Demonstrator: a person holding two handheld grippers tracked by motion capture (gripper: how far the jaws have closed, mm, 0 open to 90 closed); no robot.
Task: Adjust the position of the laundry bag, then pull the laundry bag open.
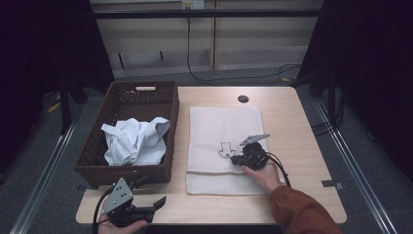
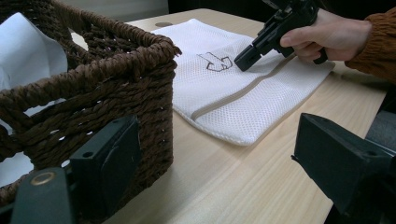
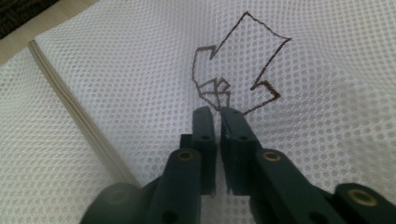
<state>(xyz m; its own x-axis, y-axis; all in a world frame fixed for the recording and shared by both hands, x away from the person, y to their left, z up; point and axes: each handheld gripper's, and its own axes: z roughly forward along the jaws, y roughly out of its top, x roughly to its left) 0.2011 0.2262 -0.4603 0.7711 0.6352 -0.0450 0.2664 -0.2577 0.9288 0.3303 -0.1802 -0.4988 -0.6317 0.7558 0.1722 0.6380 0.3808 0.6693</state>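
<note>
A white mesh bag point(image 1: 219, 126) lies flat on the wooden table, with a brown arrow outline point(image 1: 225, 149) drawn on it and a beige zipper point(image 2: 243, 93) along one side. My right gripper point(image 1: 234, 160) points down onto the arrow point(image 3: 243, 60). Its jaws stand almost together, pinching a small pucker of mesh point(image 3: 215, 91) at their tips point(image 3: 218, 112). In the left gripper view that same gripper point(image 2: 243, 63) touches the bag point(image 2: 219, 107). My left gripper point(image 1: 151, 191) hovers at the table's near left corner, jaws wide apart and empty point(image 2: 224, 172).
A dark wicker basket point(image 1: 126, 92) stands left of the bag and holds crumpled white cloth point(image 1: 134, 139). Its corner point(image 2: 116, 60) is close to my left jaw. A dark round grommet point(image 1: 243, 99) sits near the table's far edge. Cables run over the floor behind.
</note>
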